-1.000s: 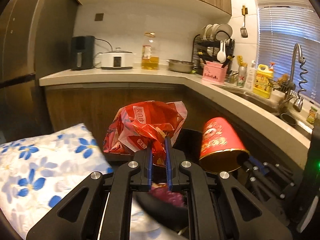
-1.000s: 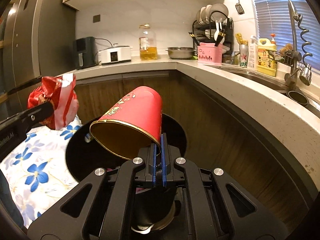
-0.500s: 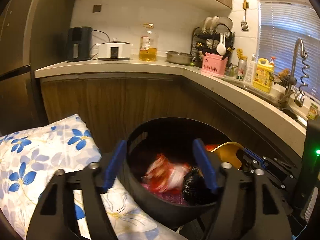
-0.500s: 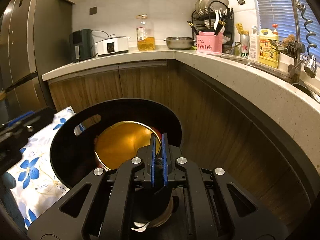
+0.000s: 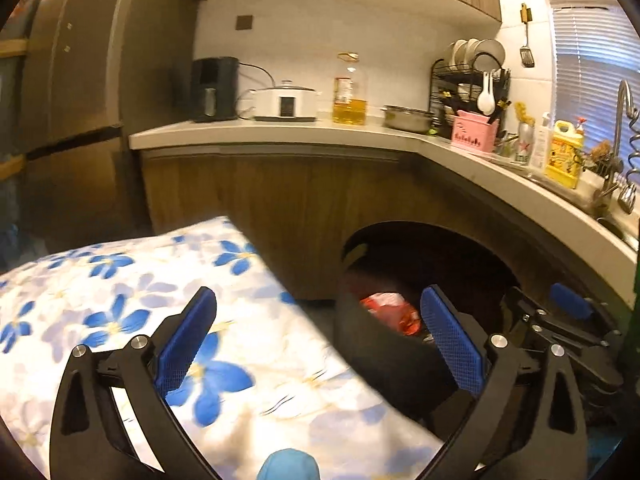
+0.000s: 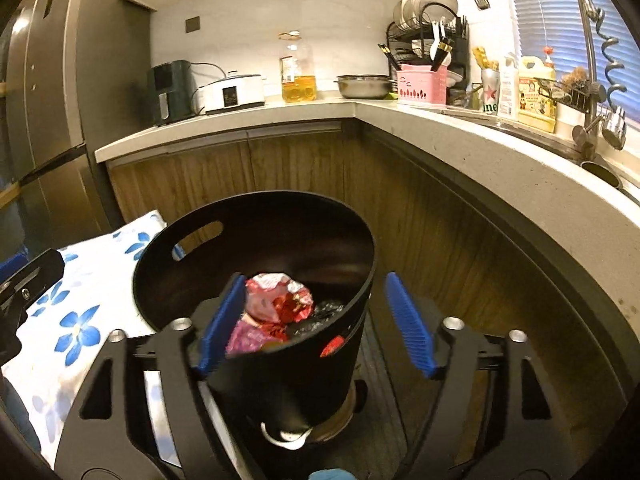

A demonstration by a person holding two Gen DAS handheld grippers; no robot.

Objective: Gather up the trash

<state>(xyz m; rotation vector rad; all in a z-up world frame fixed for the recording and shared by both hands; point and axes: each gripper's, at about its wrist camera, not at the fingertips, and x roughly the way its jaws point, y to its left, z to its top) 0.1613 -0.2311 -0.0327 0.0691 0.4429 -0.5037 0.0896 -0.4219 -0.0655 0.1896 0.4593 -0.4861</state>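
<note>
The left gripper (image 5: 320, 336) has just been opening; its blue-padded fingers (image 5: 186, 336) stand wide apart with nothing between them, one over the floral cloth (image 5: 120, 280), the other in front of the black trash bin (image 5: 380, 356). The right gripper (image 6: 316, 324) has also just been opening and is empty, its spread fingers (image 6: 222, 324) straddling the bin's near rim (image 6: 280, 352). The right wrist view looks down into the upright, open-topped bin, where a crumpled red snack bag (image 6: 276, 300) lies on pink and black wrappers between and beyond the fingers; its long axis cannot be told. The left wrist view shows only a red scrap of that bag (image 5: 390, 310) and the right gripper at the bin's right edge.
</note>
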